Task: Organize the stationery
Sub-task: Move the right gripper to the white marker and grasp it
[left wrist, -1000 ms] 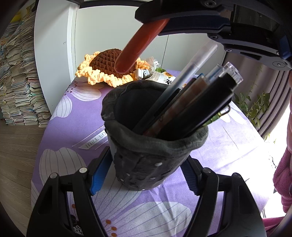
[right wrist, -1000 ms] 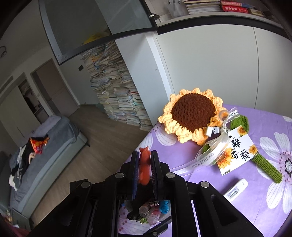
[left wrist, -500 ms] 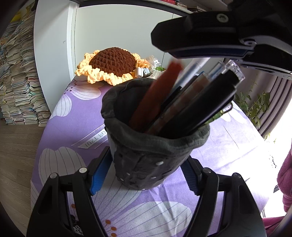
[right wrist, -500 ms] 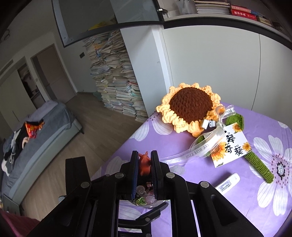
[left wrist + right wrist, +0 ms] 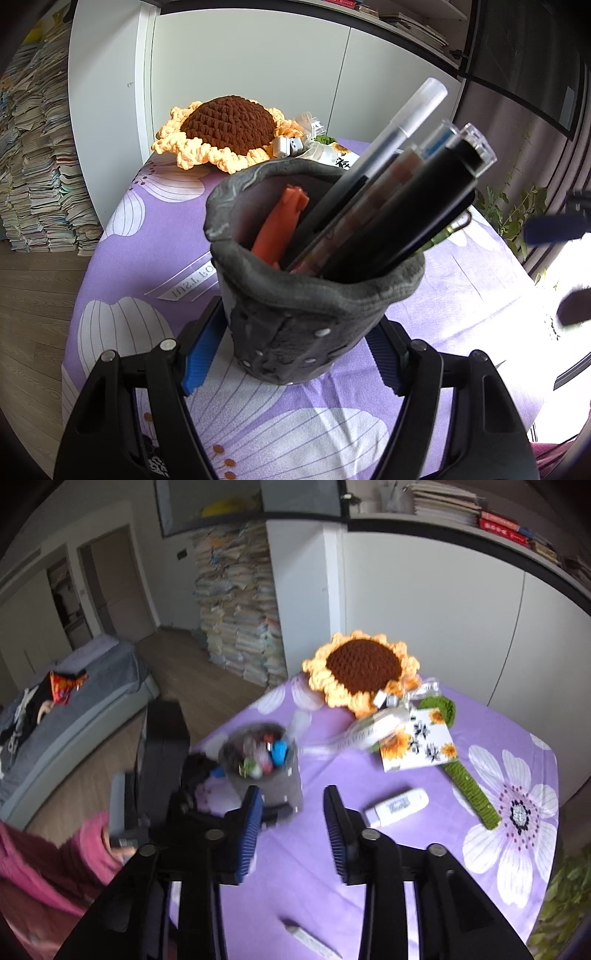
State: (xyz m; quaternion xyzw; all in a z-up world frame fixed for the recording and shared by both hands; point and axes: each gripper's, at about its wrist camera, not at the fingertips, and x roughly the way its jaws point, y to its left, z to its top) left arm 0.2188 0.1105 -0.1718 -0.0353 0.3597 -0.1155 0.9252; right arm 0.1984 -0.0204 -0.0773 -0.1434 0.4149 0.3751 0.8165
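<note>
Left wrist close behind pen holder (image 5: 314,314); right wrist above; both share it.

Daylight glares from the right; right wrist view is motion-blurred, both fisheye-warped with dark corners.

Little can be read here. A pale ribbon (image 5: 188,286) lies on the purple cloth of the bench (image 5: 122,258), left of the grey pen holder (image 5: 306,325), with capital letters upside down; they seem to begin "JUST FO", the rest hidden behind the holder. The card (image 5: 417,744) with printed sunflowers beside the crochet sunflower (image 5: 364,668) bears dark Chinese characters, too blurred to make out.
</note>
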